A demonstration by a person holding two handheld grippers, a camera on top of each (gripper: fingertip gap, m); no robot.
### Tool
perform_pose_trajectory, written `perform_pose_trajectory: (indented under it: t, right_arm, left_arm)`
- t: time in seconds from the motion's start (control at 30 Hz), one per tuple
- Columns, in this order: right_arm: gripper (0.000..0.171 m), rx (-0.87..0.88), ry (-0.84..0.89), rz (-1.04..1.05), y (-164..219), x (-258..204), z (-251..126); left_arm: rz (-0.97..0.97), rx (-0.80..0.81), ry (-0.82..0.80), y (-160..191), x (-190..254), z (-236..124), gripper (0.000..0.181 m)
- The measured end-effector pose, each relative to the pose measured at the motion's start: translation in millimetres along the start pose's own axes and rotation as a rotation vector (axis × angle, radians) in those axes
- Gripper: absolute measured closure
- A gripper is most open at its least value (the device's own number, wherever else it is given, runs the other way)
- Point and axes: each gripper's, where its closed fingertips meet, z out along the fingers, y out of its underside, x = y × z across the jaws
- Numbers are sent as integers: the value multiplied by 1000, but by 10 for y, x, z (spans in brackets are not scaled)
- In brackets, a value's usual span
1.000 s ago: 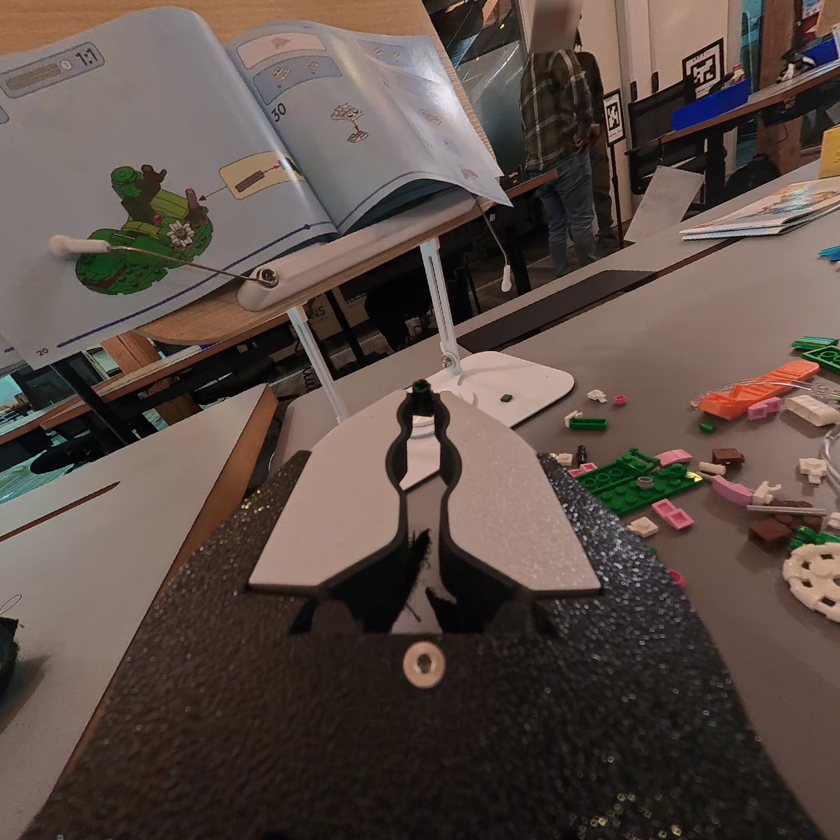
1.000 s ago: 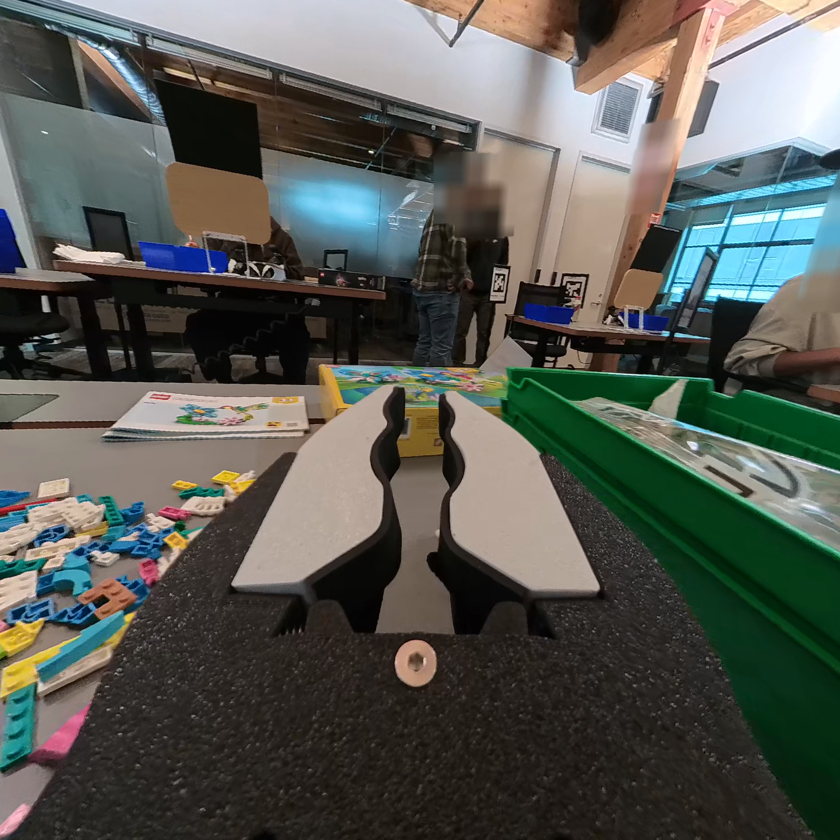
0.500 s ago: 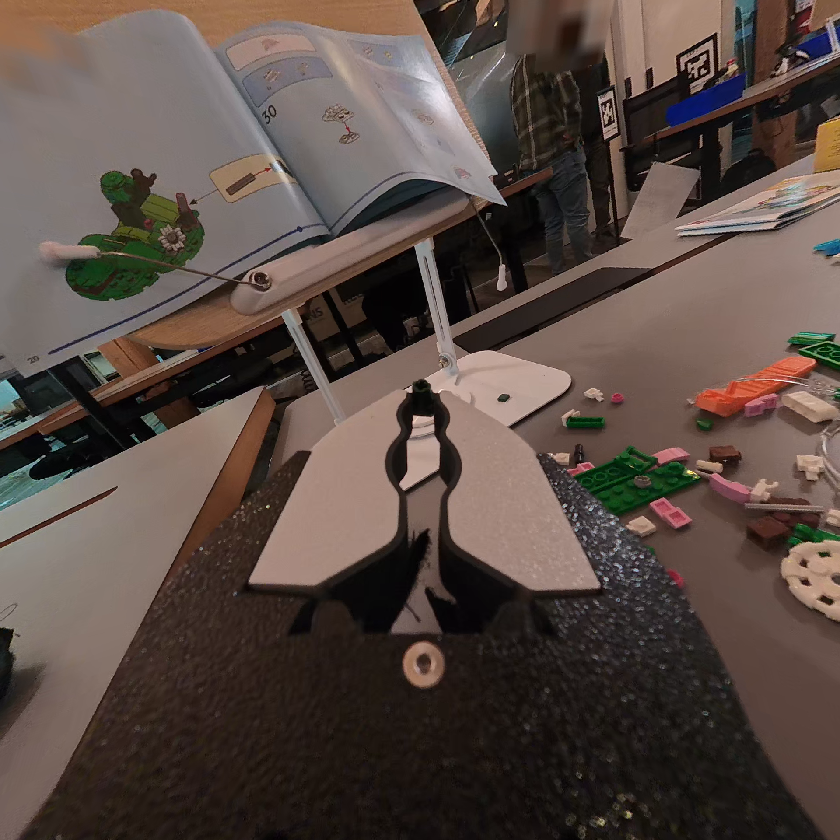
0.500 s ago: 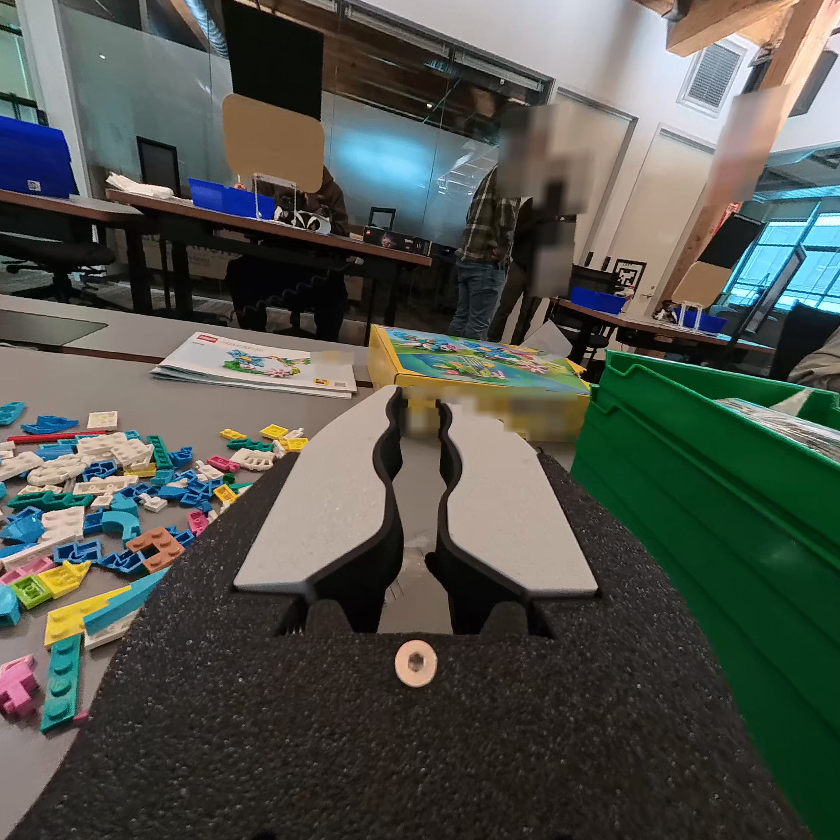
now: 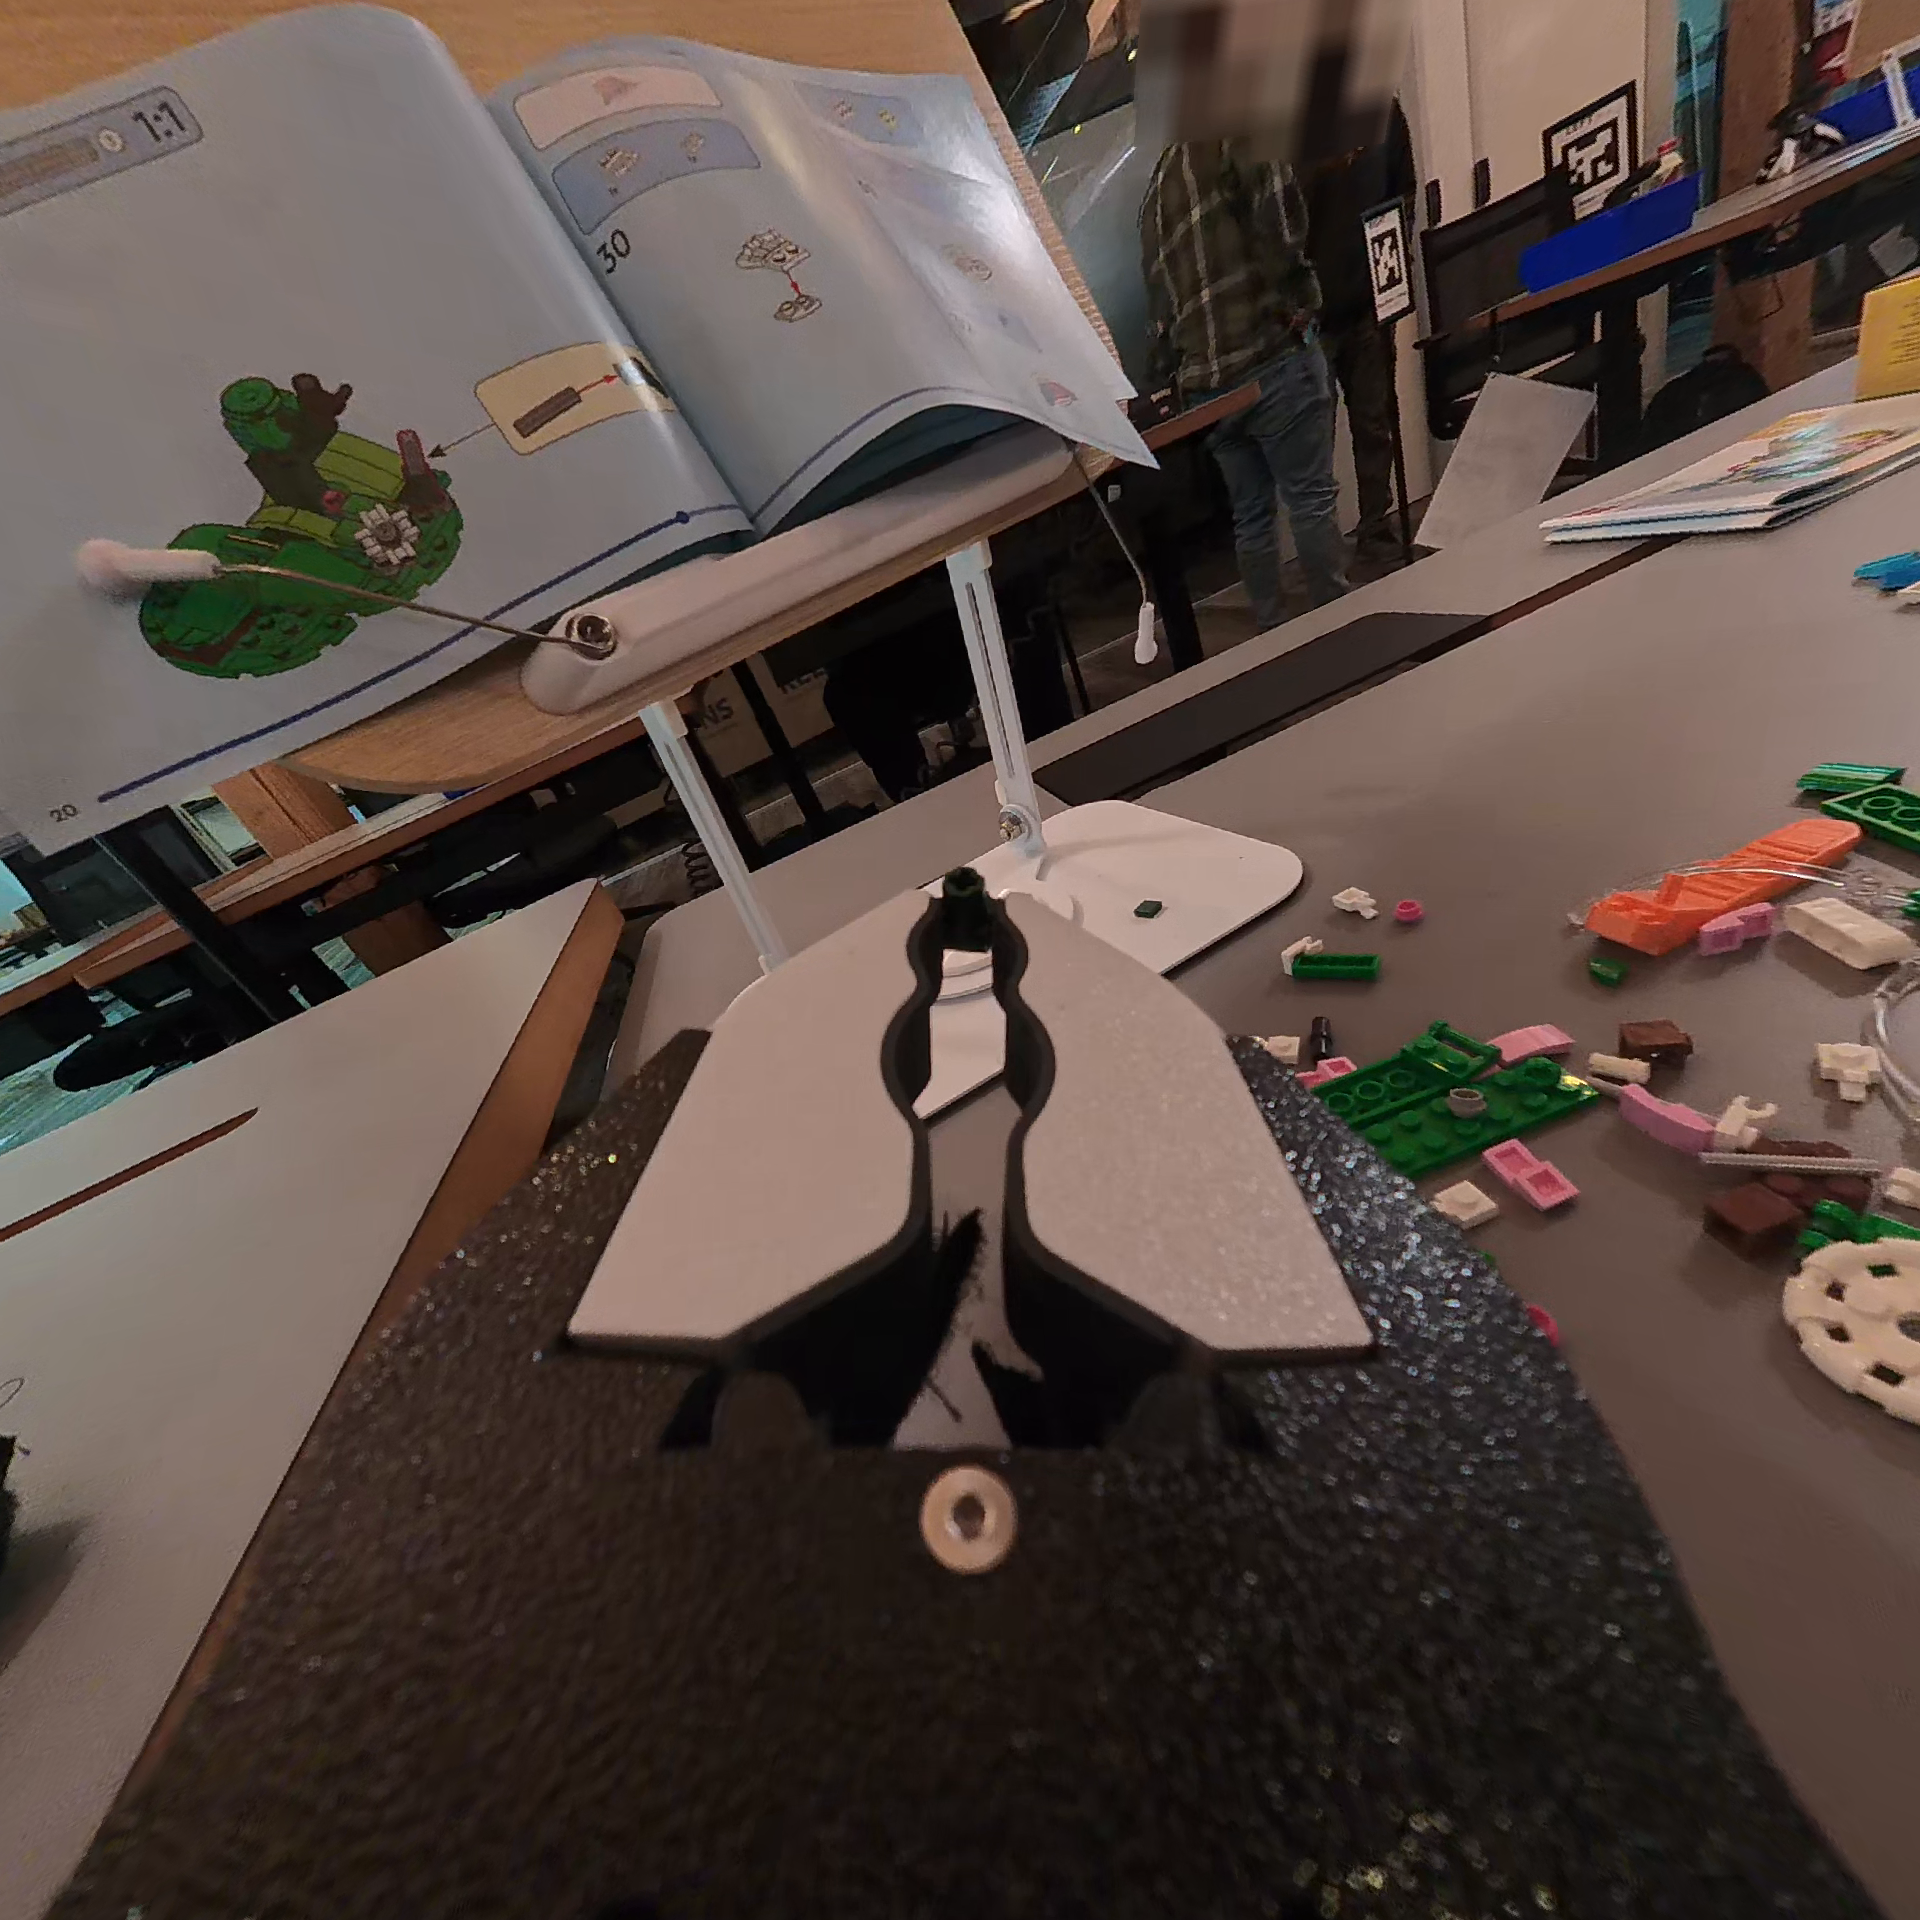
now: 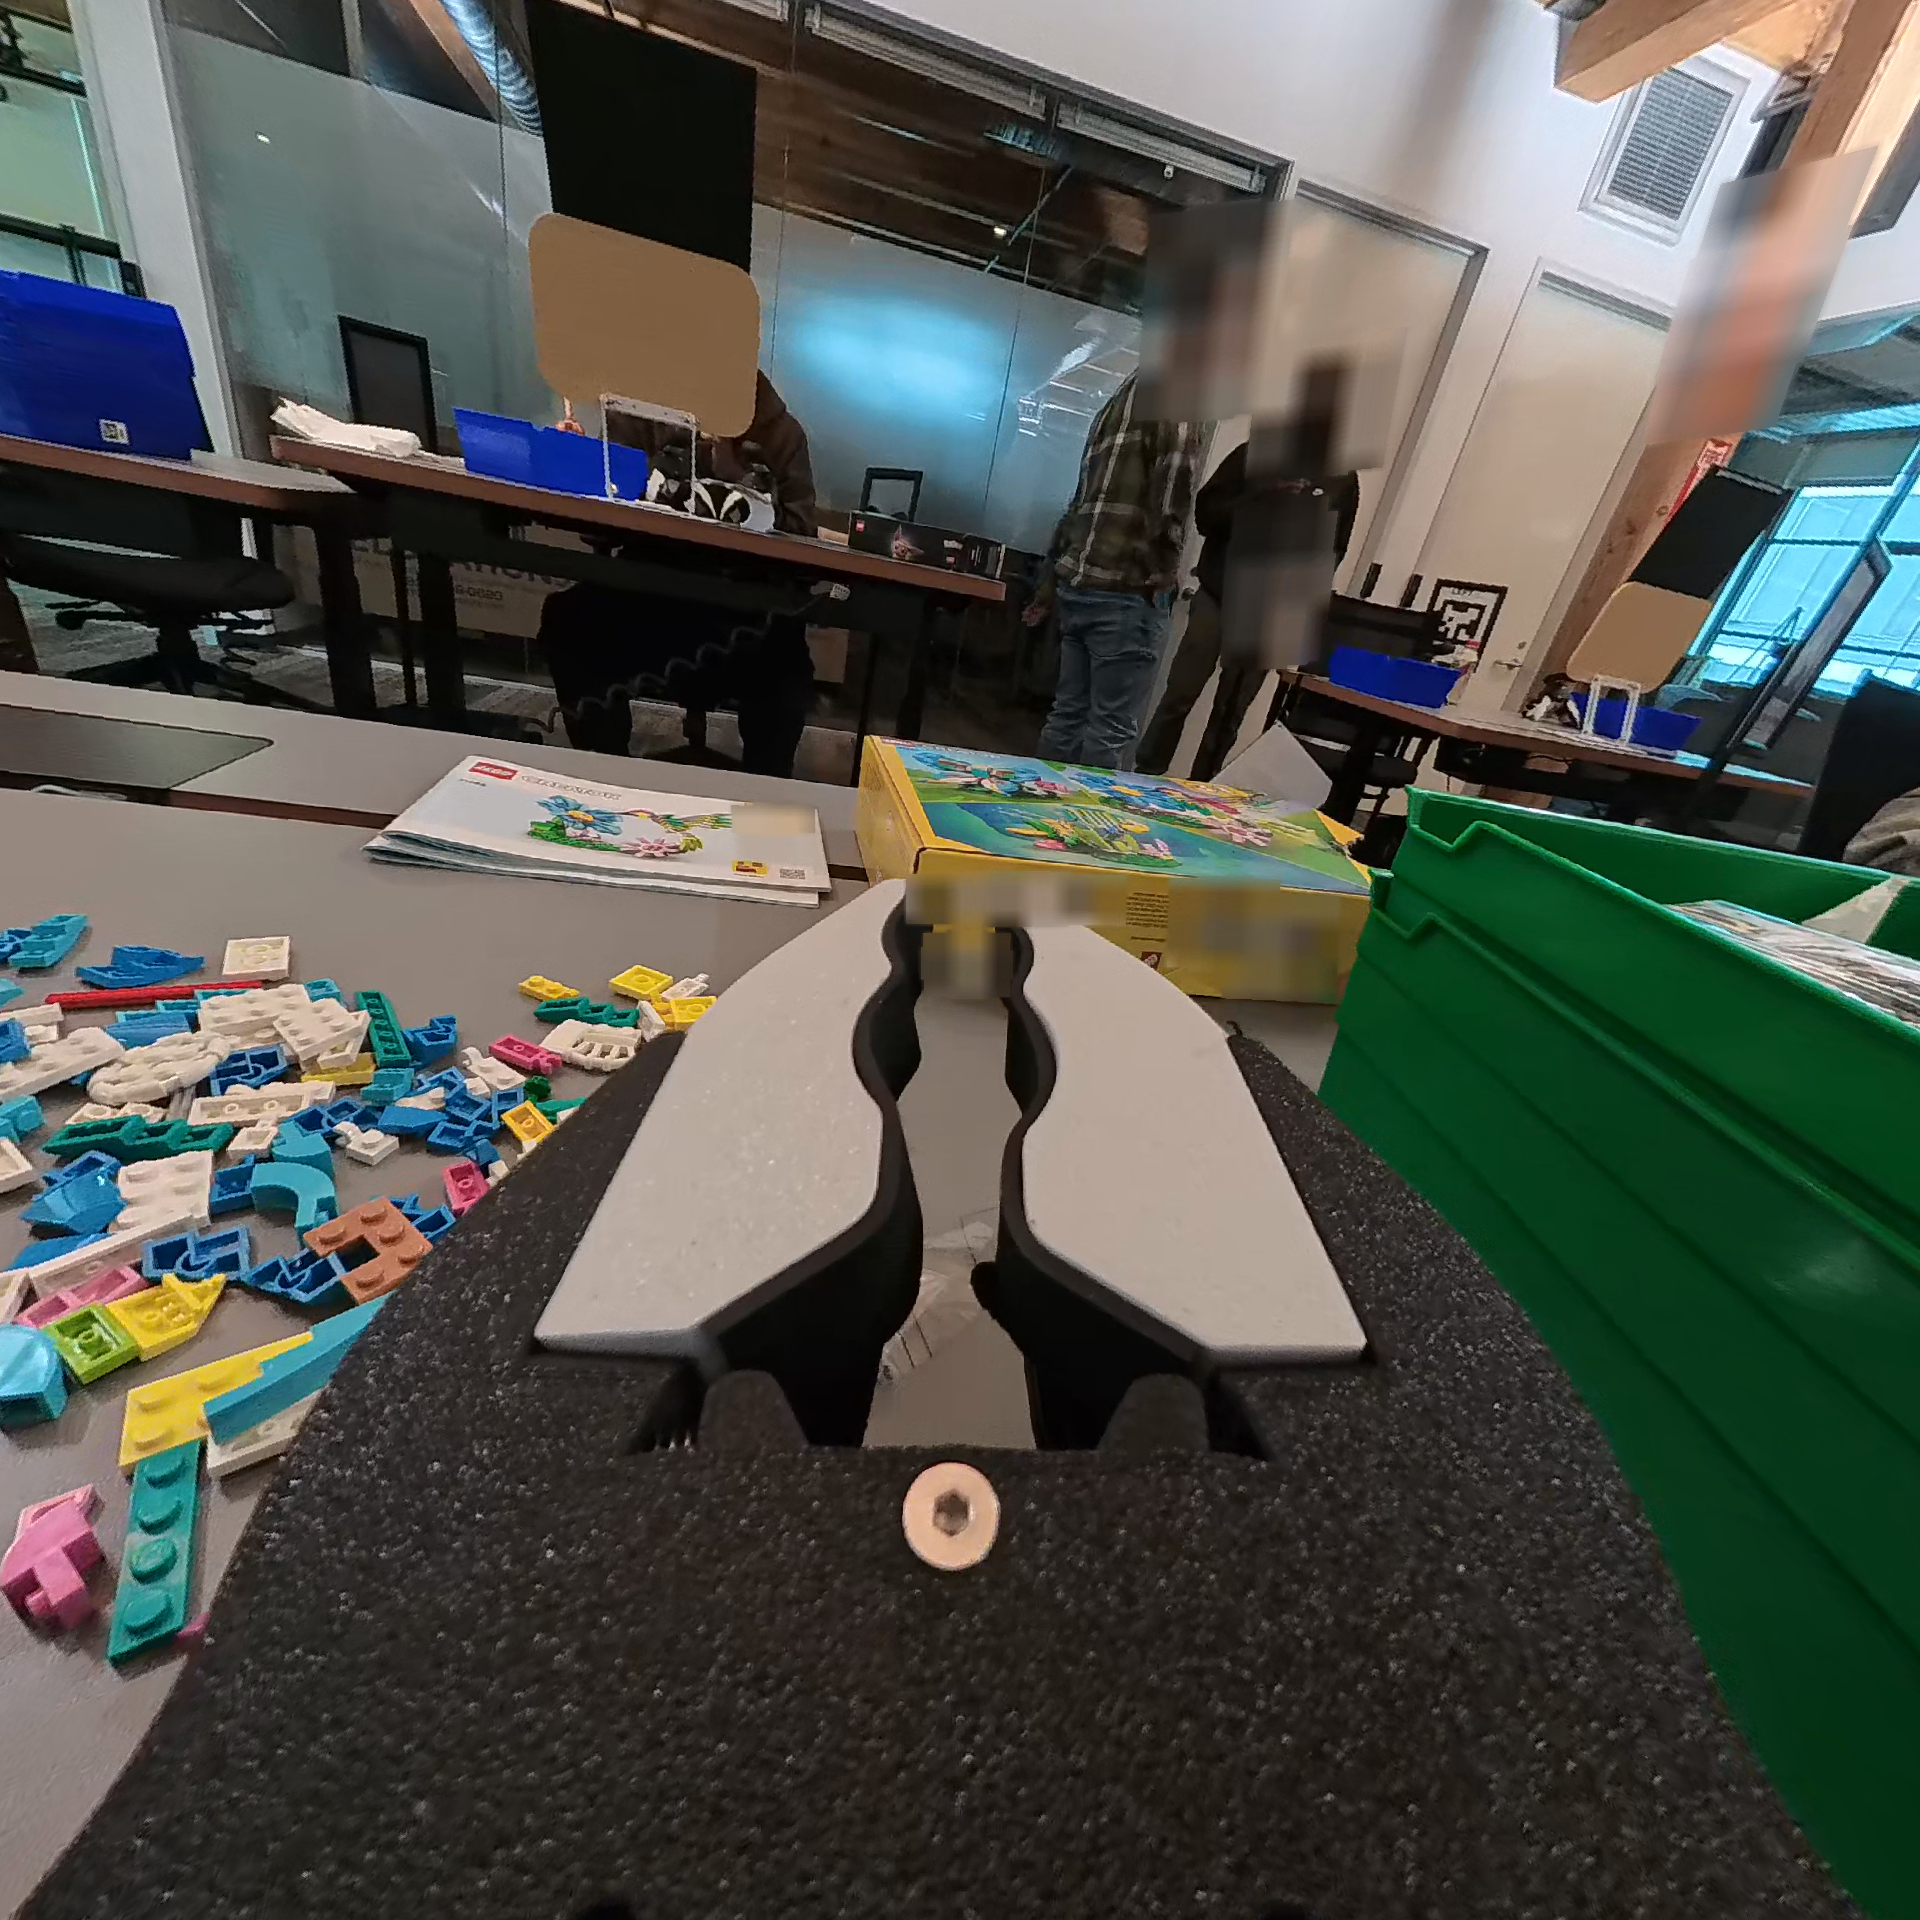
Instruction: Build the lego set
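Note:
My left gripper [image 5: 962, 916] is shut on a small dark green round piece [image 5: 962, 891] and holds it above the grey table, in front of the book stand's white base [image 5: 1184, 883]. The open instruction booklet [image 5: 416, 343] rests on the stand above it. Loose pieces lie to its right: green plates [image 5: 1455, 1091], an orange piece [image 5: 1714, 883] and a white round lattice piece [image 5: 1860, 1320]. My right gripper [image 6: 961, 925] has its jaws slightly apart and holds nothing. A pile of blue, white and yellow pieces [image 6: 260, 1122] lies to its left.
Stacked green bins [image 6: 1662, 1143] stand close on the right of the right gripper. A yellow set box [image 6: 1122, 862] and a closed booklet [image 6: 613, 831] lie ahead of it. A second tabletop [image 5: 260, 1195] adjoins on the left. People stand behind the tables. About 65 cm separates my left fingertips from my right.
The right gripper has turned left and tilted down, so the bins slid right and more of the loose pieces and the box show. The left gripper keeps its piece and has barely moved.

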Motion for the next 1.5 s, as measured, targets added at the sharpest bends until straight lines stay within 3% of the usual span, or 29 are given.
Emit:
perform_pose_trajectory:
  t: [1.5]
  right_arm:
    - [160, -20, -23, 8, 51, -46, 29]
  left_arm:
    - [-5, 3, 6, -4, 6, 5, 173]
